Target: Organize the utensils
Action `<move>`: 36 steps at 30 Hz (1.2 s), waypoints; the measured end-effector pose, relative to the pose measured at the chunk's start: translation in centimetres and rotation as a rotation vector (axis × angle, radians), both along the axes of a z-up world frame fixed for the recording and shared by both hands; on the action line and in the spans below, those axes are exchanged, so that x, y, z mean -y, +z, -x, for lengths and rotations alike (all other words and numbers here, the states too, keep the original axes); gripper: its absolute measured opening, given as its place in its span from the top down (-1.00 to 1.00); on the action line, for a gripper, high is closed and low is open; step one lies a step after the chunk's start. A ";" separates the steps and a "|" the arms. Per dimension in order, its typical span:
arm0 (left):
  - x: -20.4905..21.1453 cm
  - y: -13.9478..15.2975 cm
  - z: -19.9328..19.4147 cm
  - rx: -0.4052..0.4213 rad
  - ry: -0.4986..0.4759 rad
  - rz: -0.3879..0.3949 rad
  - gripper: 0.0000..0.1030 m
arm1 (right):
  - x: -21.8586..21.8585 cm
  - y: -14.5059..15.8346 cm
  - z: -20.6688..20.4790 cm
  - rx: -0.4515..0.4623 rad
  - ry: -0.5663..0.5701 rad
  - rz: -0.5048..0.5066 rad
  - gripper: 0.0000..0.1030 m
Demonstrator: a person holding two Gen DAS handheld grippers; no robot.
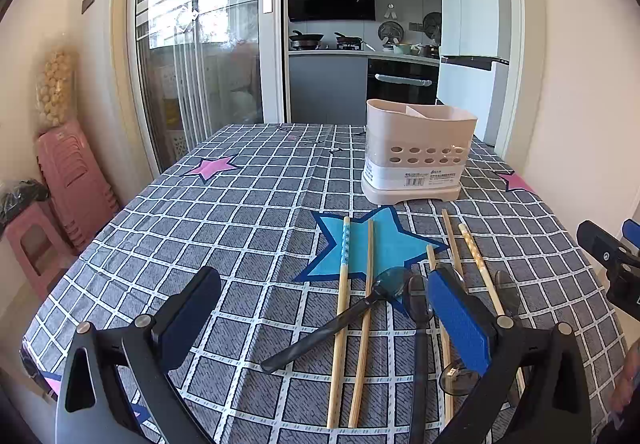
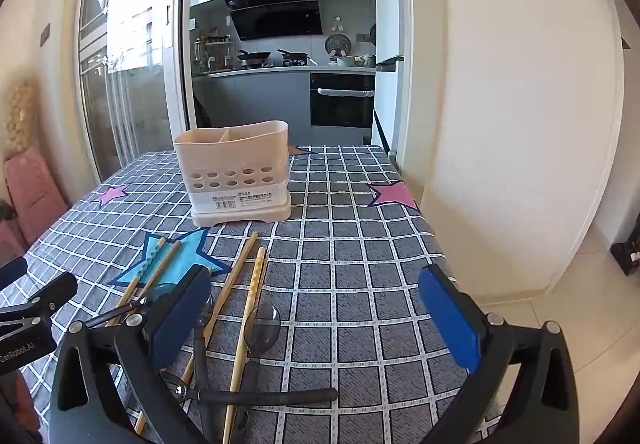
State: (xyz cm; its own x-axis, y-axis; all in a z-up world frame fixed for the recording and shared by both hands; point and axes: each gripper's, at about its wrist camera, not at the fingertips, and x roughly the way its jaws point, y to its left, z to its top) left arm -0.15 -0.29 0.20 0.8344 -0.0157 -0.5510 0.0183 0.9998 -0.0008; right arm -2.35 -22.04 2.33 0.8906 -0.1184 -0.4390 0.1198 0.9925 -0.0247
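From the left wrist view, my worry is the tangle: the chopsticks (image 1: pixel 344 320) lie side by side on the table (image 1: pixel 248 203) with a dark spoon (image 1: pixel 340 318) slanted across two of them, and more spoons overlap the sticks farther right. If I close on one piece I will likely drag or roll its neighbours, perhaps off the near edge. The utensil holder (image 1: pixel 416 151) stands upright beyond them, apparently empty, and looks light enough to tip if I knock its rim. My left claw (image 1: pixel 324 324) is spread wide, gripping nothing and touching nothing I can see.

From the right wrist view, the same pile sits low and left, with a spoon (image 2: pixel 262 328) beside a chopstick (image 2: pixel 246 324) and another handle lying crosswise. The right claw (image 2: pixel 320 320) is also fully spread and empty, aimed mostly at bare cloth, so a grab from here would miss.
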 end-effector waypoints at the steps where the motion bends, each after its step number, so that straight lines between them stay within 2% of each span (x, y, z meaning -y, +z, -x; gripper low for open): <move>1: -0.3 0.1 0.2 0.003 -0.003 0.003 -1.00 | 0.0 0.0 0.0 0.000 0.001 0.000 -1.00; 36: -0.2 0.5 0.4 0.019 -0.007 0.010 -1.00 | -0.1 0.2 0.0 0.005 0.003 0.000 -1.00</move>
State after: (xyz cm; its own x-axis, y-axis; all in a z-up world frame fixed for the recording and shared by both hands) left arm -0.55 -0.07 0.69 0.8446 -0.0266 -0.5347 0.0251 0.9996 -0.0101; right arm -2.39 -21.96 2.49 0.8933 -0.1158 -0.4342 0.1168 0.9929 -0.0244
